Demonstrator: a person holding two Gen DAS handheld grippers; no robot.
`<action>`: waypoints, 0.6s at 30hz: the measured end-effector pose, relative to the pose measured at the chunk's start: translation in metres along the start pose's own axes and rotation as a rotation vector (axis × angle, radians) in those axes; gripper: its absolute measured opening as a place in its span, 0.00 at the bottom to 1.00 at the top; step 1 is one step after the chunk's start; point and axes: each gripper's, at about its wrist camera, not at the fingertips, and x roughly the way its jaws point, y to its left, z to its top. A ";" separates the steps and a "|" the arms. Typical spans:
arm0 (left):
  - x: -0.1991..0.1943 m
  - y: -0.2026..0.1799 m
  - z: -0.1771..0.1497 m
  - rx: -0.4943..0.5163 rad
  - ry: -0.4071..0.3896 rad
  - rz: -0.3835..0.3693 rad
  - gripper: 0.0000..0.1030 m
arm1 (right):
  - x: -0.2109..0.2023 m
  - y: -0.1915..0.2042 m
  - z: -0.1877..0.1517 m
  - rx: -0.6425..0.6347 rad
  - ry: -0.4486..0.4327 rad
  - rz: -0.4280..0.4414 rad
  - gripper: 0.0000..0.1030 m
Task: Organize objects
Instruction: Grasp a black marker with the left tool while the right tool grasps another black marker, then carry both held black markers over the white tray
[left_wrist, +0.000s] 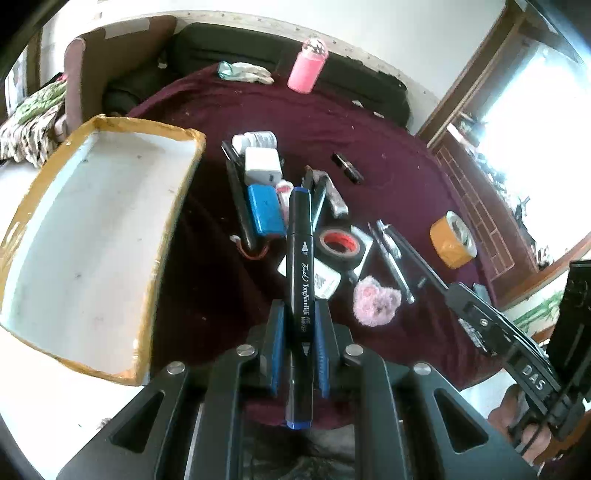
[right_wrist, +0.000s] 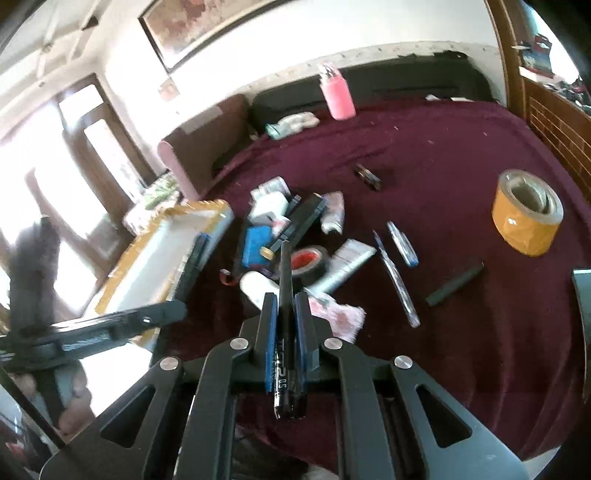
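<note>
At the far left, the white tray (left_wrist: 92, 236) with the taped yellow rim is sitting empty beside the maroon cloth (left_wrist: 388, 147), waiting for things to be sorted into it. Just right of it, the left gripper (left_wrist: 299, 314) is clamping a black marker (left_wrist: 301, 251) narrowly between its blue pads, gripping below the middle, so most of the marker is sticking out ahead. That long overhang is the risk: a knock against the tray rim could be levering it loose or swinging it in the pads.

Under and right of the marker, the pile is lying close together: a blue battery pack (left_wrist: 266, 214), a roll of black tape (left_wrist: 341, 245) and a pink fluffy thing (left_wrist: 376, 302). Further right, the right gripper (right_wrist: 285, 306) is pinching a thin black pen (right_wrist: 285, 280) lengthwise, jaws nearly together. The pen is slim and smooth, so it could be sliding out. Both grippers are heading near each other, so they may be colliding over the tray.
</note>
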 end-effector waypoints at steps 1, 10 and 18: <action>-0.008 0.001 0.002 -0.004 -0.014 0.002 0.12 | -0.005 0.005 0.003 -0.009 -0.011 0.005 0.07; -0.064 0.033 0.014 -0.055 -0.074 0.043 0.12 | -0.025 0.074 0.028 -0.121 -0.043 0.080 0.07; -0.070 0.102 0.025 -0.154 -0.098 0.123 0.12 | 0.040 0.137 0.037 -0.209 0.043 0.163 0.07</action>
